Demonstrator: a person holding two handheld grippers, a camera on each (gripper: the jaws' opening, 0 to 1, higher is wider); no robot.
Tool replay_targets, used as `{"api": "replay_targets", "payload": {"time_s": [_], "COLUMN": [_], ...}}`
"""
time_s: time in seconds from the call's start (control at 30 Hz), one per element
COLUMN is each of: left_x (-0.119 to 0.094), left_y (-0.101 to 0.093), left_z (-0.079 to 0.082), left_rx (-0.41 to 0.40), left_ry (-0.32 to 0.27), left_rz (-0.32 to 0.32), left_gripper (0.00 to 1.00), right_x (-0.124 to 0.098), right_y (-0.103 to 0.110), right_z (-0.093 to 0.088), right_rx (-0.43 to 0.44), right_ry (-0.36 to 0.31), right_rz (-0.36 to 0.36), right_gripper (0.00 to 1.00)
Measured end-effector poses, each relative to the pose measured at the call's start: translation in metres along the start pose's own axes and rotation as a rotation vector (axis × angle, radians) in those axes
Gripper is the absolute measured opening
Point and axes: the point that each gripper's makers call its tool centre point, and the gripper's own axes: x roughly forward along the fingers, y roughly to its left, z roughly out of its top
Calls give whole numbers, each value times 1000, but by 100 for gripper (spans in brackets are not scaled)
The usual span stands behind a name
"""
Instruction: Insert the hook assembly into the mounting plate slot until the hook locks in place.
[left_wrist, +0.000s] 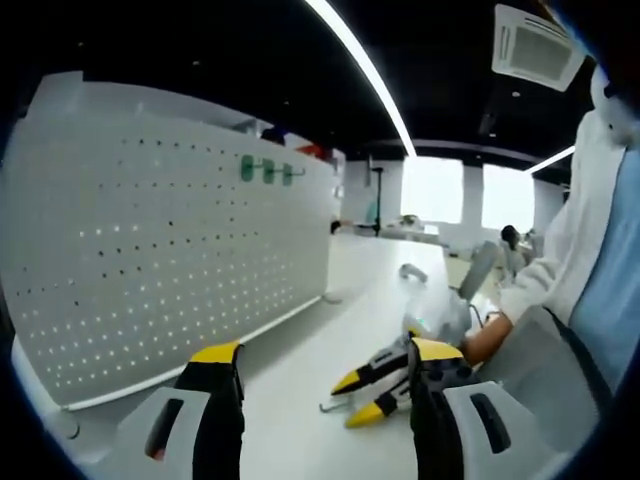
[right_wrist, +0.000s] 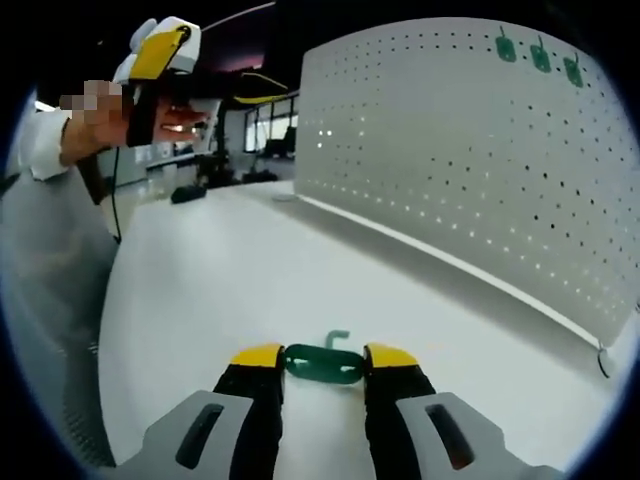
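1. Three green hooks (right_wrist: 540, 52) already mounted near pegboard (right_wrist: 470, 150) top edge.
2. Right gripper (right_wrist: 322, 362) clamped on green hook assembly (right_wrist: 322, 364), low over table (right_wrist: 200, 290); insertion pending.
3. Left gripper (left_wrist: 325, 358) jaws apart, empty.

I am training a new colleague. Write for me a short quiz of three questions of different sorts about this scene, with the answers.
1. True or false: the right gripper has the green hook between its jaws on the table.
2. How many green hooks already hang on the pegboard? A) one B) three C) five
3. Fill in: the left gripper is ____ and holds nothing.

Key: 1 true; 2 B, near the top edge; 3 open.
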Motion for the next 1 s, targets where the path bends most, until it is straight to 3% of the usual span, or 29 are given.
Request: {"api": "replay_targets", "payload": {"time_s": [0.37,0.6,1.0], "left_x": [1,2,-1], "left_y": [-3,-2,3], "left_z": [-1,-2,-1], "left_rx": [-6,-9,-37], "left_ry": [3,4,-5], "left_rz": [-12,-14,-8], "left_gripper": [67,65,60], "right_x": [-7,-14,-23], "right_y": [-1,-4,13], "right_z": [14,49,95], "right_rx": [-42,-97,-207], "right_ry": [-25,-96,-192], "right_rz": [1,3,42], "right_gripper": [30,30,30]}}
